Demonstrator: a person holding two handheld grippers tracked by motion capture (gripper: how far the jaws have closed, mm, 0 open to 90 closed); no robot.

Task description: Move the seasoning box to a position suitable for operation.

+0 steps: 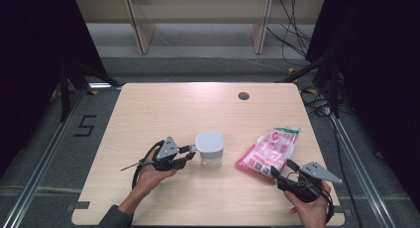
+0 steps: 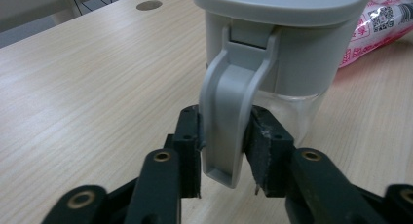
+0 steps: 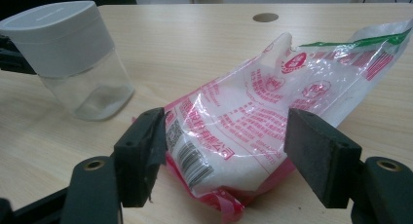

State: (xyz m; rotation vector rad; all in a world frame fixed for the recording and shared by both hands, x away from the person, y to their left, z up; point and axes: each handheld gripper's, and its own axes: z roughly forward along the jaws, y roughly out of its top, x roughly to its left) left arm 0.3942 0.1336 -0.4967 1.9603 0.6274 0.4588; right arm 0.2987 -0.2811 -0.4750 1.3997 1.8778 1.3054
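Jar [image 1: 210, 149] stands mid-table, and our left gripper [image 1: 187, 153] is clamped on its grey latch [image 2: 229, 121], which hangs down the jar's side between the two jaws. Our right gripper [image 1: 281, 174] sits at the near end of the bag [image 3: 263, 117], jaws wide apart on either side of it, not pinching. Bag lies right of the jar, near but apart.
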